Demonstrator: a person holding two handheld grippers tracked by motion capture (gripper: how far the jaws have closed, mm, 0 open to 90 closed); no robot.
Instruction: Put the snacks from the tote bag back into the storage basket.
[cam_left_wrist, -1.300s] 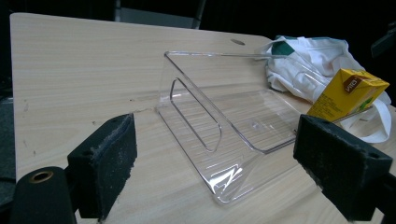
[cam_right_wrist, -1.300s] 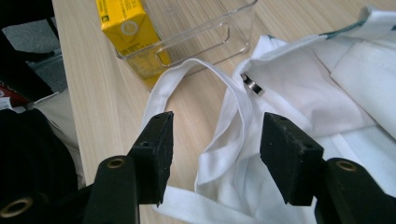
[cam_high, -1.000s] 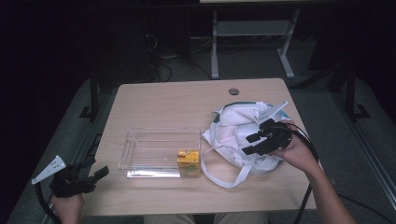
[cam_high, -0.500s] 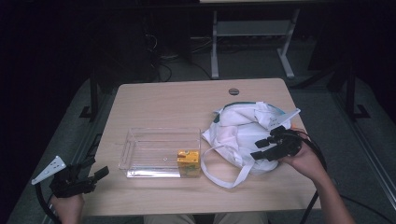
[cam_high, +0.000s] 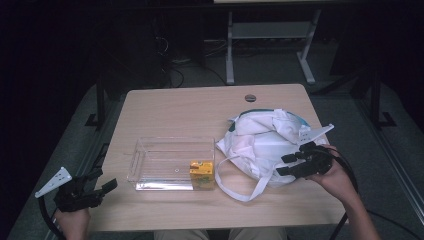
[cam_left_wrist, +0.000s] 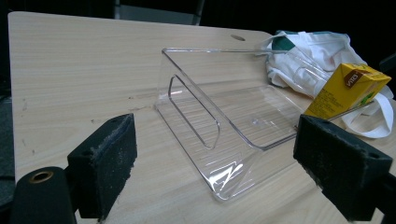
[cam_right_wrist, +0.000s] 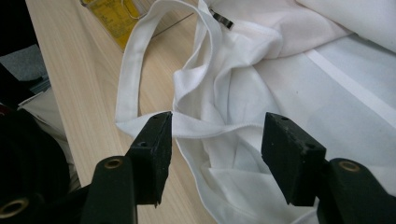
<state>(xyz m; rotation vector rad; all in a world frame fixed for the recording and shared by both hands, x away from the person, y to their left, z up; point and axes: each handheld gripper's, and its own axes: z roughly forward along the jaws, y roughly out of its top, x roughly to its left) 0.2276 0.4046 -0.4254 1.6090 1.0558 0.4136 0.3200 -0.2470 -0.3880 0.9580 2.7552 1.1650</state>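
At the white bag (cam_high: 265, 145), right gripper (cam_high: 286, 165) lower, nearer, jaws just opening

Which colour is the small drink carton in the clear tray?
The small drink carton is yellow with a brown top, clearest in the left gripper view.

not much readable here: yellow drink carton (cam_left_wrist: 348, 91) in clear tray has small brown logo patch near top edge in left gripper view, white letters on it, sideways and too small to make out; side panel of carton carries block of fine dark print, also unreadable; high view shows green-and-brown mark on carton front, no letters legible; right gripper view catches carton corner (cam_right_wrist: 112, 16) with tiny dark print, blurred; white bag (cam_high: 272, 142) shows no print
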